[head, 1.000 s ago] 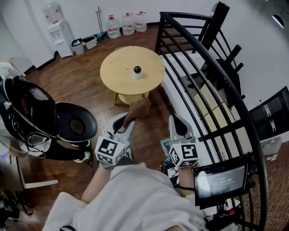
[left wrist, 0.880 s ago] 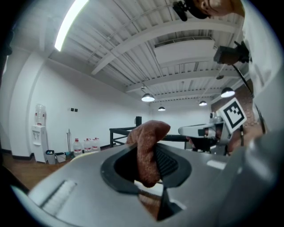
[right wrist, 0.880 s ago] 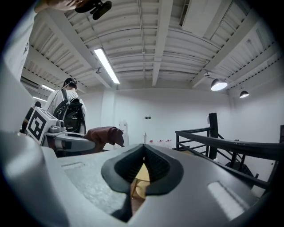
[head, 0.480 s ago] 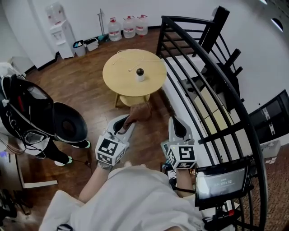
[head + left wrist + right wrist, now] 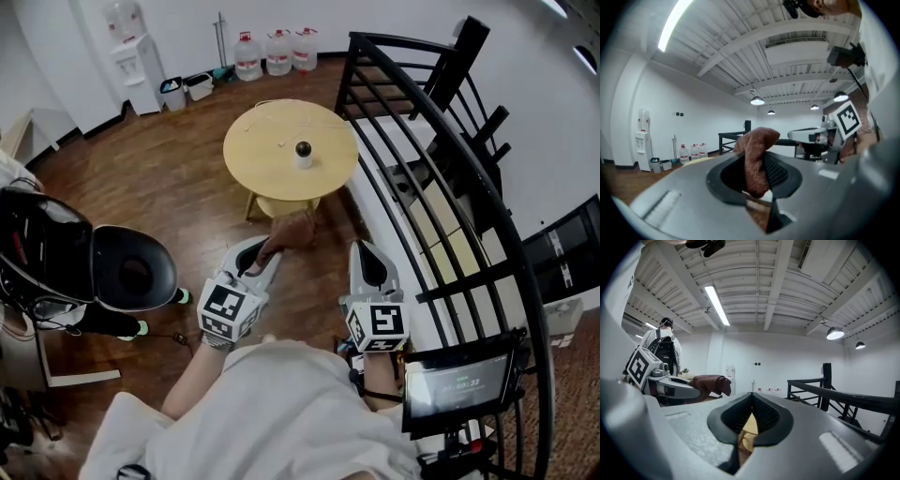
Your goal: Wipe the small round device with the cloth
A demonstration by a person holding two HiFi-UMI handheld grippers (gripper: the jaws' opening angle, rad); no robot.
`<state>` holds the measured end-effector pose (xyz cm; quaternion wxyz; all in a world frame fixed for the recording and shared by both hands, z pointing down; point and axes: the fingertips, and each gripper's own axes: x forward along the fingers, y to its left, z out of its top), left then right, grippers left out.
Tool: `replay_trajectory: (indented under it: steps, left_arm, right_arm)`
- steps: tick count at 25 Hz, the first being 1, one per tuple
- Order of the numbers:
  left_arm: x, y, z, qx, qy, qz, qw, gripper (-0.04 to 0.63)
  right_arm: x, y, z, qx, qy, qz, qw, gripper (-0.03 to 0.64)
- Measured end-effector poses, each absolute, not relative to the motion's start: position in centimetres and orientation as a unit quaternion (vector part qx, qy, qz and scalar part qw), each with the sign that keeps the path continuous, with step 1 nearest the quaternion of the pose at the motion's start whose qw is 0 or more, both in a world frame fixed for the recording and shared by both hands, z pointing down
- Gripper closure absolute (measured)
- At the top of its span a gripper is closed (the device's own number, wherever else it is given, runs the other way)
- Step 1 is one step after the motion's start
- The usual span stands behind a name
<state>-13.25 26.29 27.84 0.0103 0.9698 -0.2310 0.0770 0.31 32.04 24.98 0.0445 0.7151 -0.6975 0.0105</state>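
Note:
The small round device (image 5: 303, 153), a black ball on a white base, stands on the round wooden table (image 5: 262, 155) ahead of me. My left gripper (image 5: 265, 250) is shut on a brown cloth (image 5: 289, 230), which hangs bunched from its jaws some way short of the table. The same cloth (image 5: 756, 157) fills the jaws in the left gripper view. My right gripper (image 5: 367, 259) is shut with nothing in it, beside the left one and next to the black railing (image 5: 427, 178). In the right gripper view the jaws meet and the cloth (image 5: 710, 383) shows at the left.
A person with a black backpack (image 5: 42, 253) and a black round stool (image 5: 131, 267) stand at the left. Water bottles (image 5: 277, 49) and a water dispenser (image 5: 131, 47) line the far wall. A thin white cable (image 5: 281, 108) lies on the table. A small screen (image 5: 455, 380) sits at the lower right.
The view has shifted, so the table and device sit slightly further right and lower in the head view. The stool and the person at the left have moved. Both grippers keep their hold.

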Motion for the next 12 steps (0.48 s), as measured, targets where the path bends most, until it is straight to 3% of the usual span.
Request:
replay_trajectory:
  steps: [12]
  left_arm:
    - [-13.7, 26.3, 29.0, 0.969, -0.233, 0.072, 0.033, 0.505]
  right_arm:
    - [-1.3, 31.8, 25.9, 0.709, -0.703, 0.024, 0.044, 0.615]
